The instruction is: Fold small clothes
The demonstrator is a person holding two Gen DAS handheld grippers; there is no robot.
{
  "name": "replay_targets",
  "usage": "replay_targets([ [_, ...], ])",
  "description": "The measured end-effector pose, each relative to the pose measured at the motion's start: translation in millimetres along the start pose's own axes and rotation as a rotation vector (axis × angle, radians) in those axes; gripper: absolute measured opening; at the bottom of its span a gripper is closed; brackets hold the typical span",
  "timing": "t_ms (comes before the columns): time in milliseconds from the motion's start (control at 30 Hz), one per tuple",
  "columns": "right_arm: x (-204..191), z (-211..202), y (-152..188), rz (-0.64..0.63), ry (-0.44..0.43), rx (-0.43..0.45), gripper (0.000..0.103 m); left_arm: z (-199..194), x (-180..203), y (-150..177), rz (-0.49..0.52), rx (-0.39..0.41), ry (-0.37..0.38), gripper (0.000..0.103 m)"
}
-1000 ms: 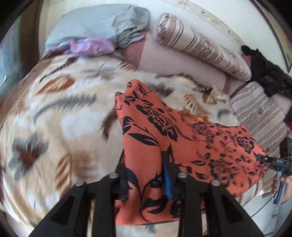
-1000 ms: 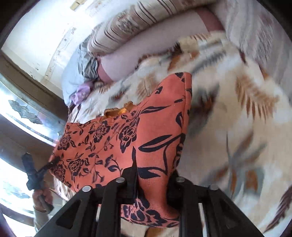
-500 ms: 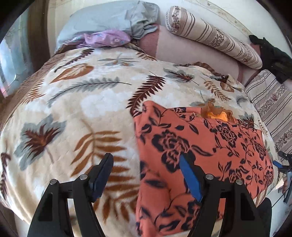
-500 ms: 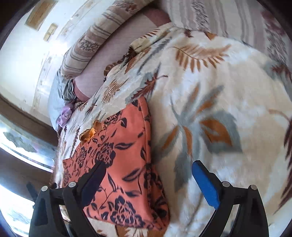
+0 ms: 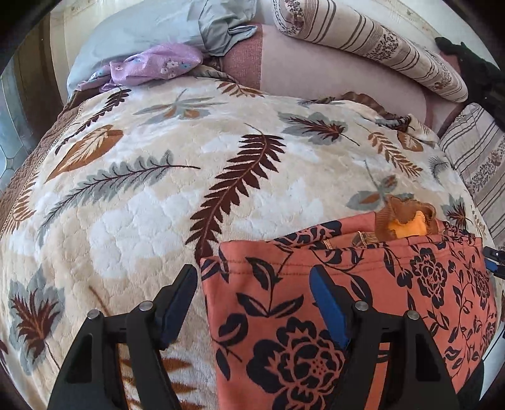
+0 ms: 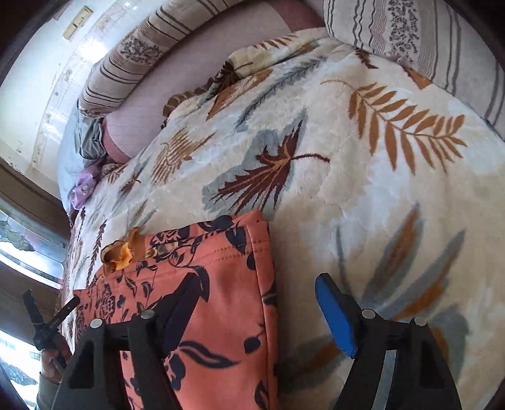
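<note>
Fabric first: the orange floral garment [image 5: 347, 302] lies folded flat on the bed blanket [image 5: 142, 189], down at 5 o'clock in the left wrist view and at 7 o'clock in the right wrist view [image 6: 202, 284].

Left gripper [image 5: 254, 302], jaws wide apart, nothing held; its right finger hovers over the cloth, its left over bare blanket. Right gripper [image 6: 260, 310], equally wide, empty too, straddling the garment's folded right edge.

Only the left view catches a black heap [image 5: 473, 72] at 2 o'clock. Only the right view picks up the person's hand [image 6: 52, 356] gripping the other tool's handle at 8 o'clock, with window glass [image 6: 22, 233] behind it at 9.

The bed carries a cream plush blanket printed with brown, grey and tan leaves. A striped bolster [image 5: 372, 44] sits at 1 o'clock, a grey pillow [image 5: 151, 28] at 11 with a lilac cloth [image 5: 154, 63] beside it.

The garment: salmon-orange, dark navy roses and leaves, stitched hem along its top edge. A brown-and-yellow bit [image 5: 407, 220] pokes out at its far edge; what it is, can't tell.
</note>
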State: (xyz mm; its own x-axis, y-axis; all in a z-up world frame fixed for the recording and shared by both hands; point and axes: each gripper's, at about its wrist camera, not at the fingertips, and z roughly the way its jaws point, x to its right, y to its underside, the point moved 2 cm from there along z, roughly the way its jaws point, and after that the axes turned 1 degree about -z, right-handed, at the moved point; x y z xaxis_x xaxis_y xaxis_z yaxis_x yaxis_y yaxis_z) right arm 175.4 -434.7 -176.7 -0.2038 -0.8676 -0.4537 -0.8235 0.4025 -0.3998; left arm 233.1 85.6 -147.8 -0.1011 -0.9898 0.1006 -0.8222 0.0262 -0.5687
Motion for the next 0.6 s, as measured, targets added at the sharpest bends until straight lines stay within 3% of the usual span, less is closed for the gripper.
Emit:
replay_targets([
  [33,-2,3,0,-0.010,0.000,-0.002,0.077,0,1,0,0.006,-0.001,0.003,0.049],
  [67,-8,4,-1,-0.040,0.011,0.000,0.070,2,2,0,0.013,-0.019,-0.006,0.009],
  [100,-14,6,-2,-0.075,0.039,-0.008,0.028,2,2,0,0.017,-0.031,-0.017,0.005],
  [133,-20,6,-2,-0.110,0.095,-0.018,0.012,-3,2,-1,0.015,-0.010,-0.015,0.005],
  [267,-55,-25,-4,-0.252,0.164,0.077,0.007,-51,4,-7,0.011,0.139,-0.013,0.004],
  [367,-75,-49,-13,-0.319,0.184,0.170,0.007,-67,-3,-10,-0.005,0.196,-0.014,0.005],
  [433,-77,-41,-24,-0.324,0.200,0.177,0.007,-46,-8,-11,-0.001,0.168,-0.060,0.005],
  [533,-50,19,-35,-0.235,0.209,0.020,0.011,17,-17,-3,-0.024,-0.015,-0.092,0.010],
  [567,-39,37,-33,-0.190,0.193,-0.019,0.013,27,-19,0,-0.027,-0.034,-0.100,0.018],
  [600,-32,42,-31,-0.162,0.174,-0.011,0.013,23,-21,-1,-0.030,-0.005,-0.118,0.032],
])
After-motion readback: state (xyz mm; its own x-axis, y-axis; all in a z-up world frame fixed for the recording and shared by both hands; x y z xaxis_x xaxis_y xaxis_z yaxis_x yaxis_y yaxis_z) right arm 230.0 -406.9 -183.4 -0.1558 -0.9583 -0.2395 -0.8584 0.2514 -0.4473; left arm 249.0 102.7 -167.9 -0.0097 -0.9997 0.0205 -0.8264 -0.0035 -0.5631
